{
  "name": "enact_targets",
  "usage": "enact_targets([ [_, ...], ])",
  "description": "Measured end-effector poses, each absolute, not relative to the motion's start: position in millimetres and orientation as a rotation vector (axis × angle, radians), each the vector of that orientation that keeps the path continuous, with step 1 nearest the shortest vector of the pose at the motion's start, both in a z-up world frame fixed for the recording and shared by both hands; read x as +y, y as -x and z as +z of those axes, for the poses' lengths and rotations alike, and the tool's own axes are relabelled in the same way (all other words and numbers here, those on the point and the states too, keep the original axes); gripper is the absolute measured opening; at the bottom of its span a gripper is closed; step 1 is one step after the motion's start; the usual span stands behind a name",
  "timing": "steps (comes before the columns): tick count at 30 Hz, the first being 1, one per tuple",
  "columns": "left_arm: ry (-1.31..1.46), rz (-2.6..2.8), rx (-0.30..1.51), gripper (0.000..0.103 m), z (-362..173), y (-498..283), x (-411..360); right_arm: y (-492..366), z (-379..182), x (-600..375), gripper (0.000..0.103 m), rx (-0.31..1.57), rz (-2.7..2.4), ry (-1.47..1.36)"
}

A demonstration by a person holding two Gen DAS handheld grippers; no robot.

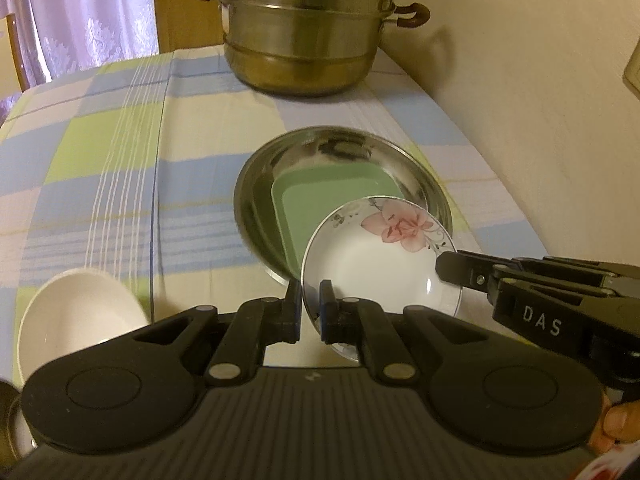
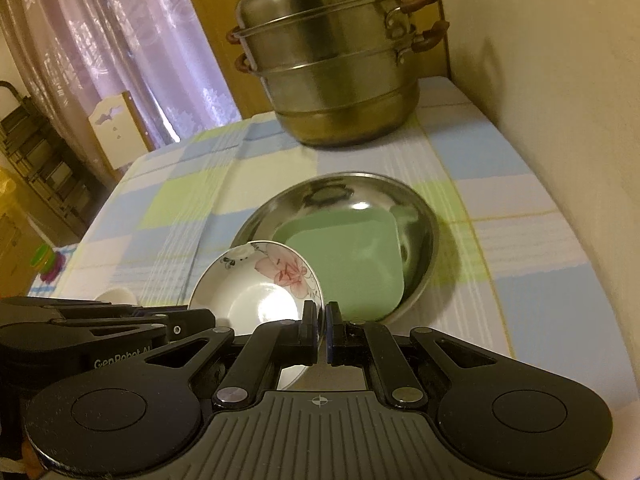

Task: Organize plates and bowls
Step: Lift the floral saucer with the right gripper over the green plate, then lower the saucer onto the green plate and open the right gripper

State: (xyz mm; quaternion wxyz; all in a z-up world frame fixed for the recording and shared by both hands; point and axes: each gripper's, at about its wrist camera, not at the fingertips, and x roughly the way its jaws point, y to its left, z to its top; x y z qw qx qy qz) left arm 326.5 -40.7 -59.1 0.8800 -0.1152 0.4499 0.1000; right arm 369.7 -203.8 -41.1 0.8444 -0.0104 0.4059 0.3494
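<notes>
**Both grippers clamp one flowered dish over the steel basin**

The left gripper [image 1: 310,294] pinches the near-left rim of the floral dish [image 1: 376,264], its two pads closed on the porcelain edge. The right gripper [image 2: 322,314] is likewise clamped on the same dish [image 2: 256,280], at its right rim; in the left wrist view it reaches in from 3 o'clock [image 1: 452,270]. The dish is tilted, held above the near edge of the steel basin [image 1: 416,168], which has a green square plate [image 1: 320,196] lying inside.

Seen from the left wrist, a white bowl [image 1: 76,312] sits at 8 o'clock on the checked tablecloth [image 1: 120,152], well apart from the basin. A tiered steel steamer pot [image 1: 300,40] stands at 12 o'clock near the table's far edge. The wall [image 1: 540,100] runs close along the table's right side, from 1 to 4 o'clock, leaving little room there; the cloth from 9 to 11 o'clock lies bare and open.

Writing: "DAS" on the right gripper's body, "GenRobot AI" partly readable on the left gripper's side [image 2: 120,352] in the right wrist view.
</notes>
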Motion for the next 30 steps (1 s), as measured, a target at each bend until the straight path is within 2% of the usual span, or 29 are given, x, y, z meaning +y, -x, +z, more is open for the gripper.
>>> enact_targets([
  [30, 0.216, 0.209, 1.044, 0.007, -114.5, -422.1, -19.8, -458.1, -92.6, -175.1, 0.004, 0.966, 0.653, 0.036],
])
